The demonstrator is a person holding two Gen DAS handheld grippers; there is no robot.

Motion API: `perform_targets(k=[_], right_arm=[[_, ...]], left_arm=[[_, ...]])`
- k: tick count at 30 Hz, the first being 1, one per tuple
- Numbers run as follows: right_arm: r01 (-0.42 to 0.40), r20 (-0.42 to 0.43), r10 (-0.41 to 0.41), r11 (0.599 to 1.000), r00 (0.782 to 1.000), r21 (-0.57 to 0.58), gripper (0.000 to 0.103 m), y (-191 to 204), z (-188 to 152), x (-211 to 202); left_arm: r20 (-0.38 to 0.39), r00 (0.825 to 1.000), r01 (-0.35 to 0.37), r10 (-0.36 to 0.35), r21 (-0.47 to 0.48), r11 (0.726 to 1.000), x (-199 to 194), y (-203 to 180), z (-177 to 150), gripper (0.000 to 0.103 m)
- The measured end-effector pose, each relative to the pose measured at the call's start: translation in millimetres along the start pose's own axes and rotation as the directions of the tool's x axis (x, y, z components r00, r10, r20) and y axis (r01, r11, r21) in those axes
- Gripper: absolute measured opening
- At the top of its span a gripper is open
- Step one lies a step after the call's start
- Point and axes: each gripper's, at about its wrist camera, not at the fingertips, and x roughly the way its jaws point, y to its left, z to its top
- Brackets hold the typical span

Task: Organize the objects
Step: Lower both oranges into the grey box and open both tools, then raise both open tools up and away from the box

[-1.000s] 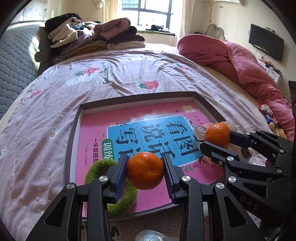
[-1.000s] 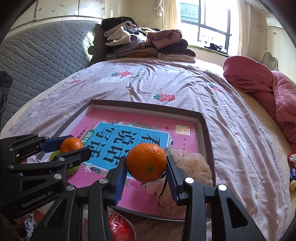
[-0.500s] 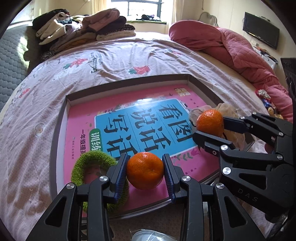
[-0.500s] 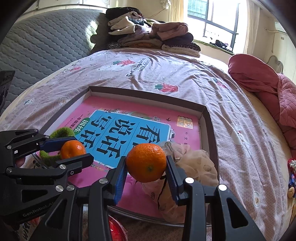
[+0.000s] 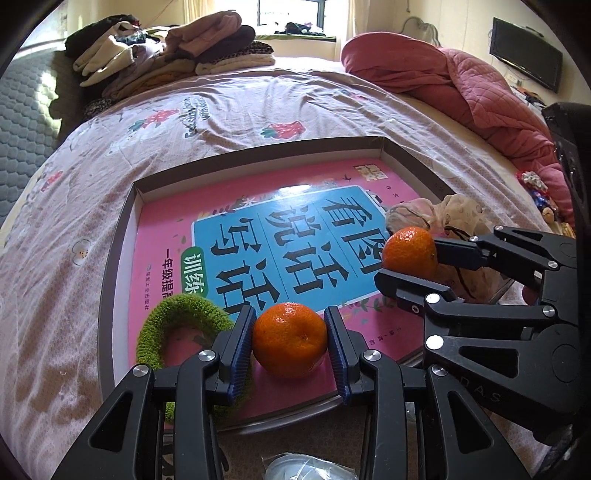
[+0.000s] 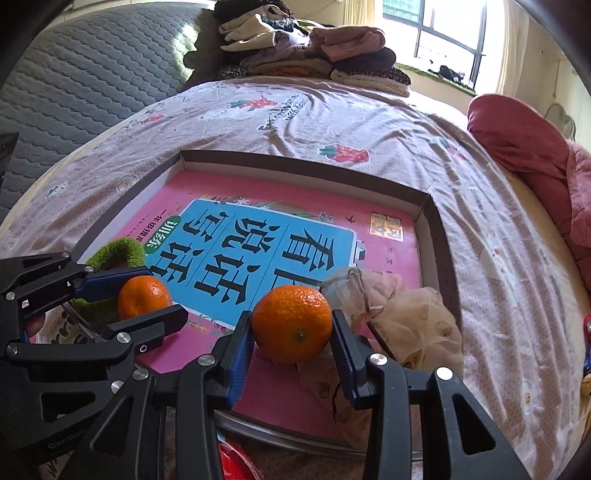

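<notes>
A bed fills the view ahead, covered with a pale pink sheet (image 5: pixel 236 122) printed with strawberries. At its far end, ahead and to the left, sits a pile of folded clothes (image 5: pixel 173 62). A grey quilted headboard (image 6: pixel 92 70) rises on the left. Ahead to the right lies a bunched red quilt (image 5: pixel 465 88). Daylight comes through a window (image 6: pixel 436 33) straight ahead, and a dark television (image 5: pixel 526 53) hangs on the cream wall at far right.
</notes>
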Motion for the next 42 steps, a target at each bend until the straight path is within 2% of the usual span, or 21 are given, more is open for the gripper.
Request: perform_targets(k=[12,23,33,42], right_arm=[[-0.037,-0.025,0.038,0.998,0.999,0.056,0.041,-5.6,-1.3,-0.2],[-0.029,-0.039,0.032,0.998,0.999,0.060,0.041,-4.8,-3.4,-5.1],[0.002,-0.037,-0.001,1.000,0.999,0.024,0.041,2.1,-2.4,-11.1],[0.018,-0.039,-0.017,1.000,0.999,0.023,0.043,0.6,-1.1,-17.7]], left_arm=[[0.001,1.000,-0.001,0.001,0.012,1.000,0.1,-0.9,-0.9,0.039],[-0.022,1.000,0.003,-0.002,0.010,1.000,0.1,0.6,-0.7,0.040],[-0.019,1.000,-0.012,0.012,0.009,1.000,-5.4,1.1,-2.0,0.044],[-0.007,1.000,-0.011,0.011,0.006,1.000,-11.1,1.8,-1.0,0.053]])
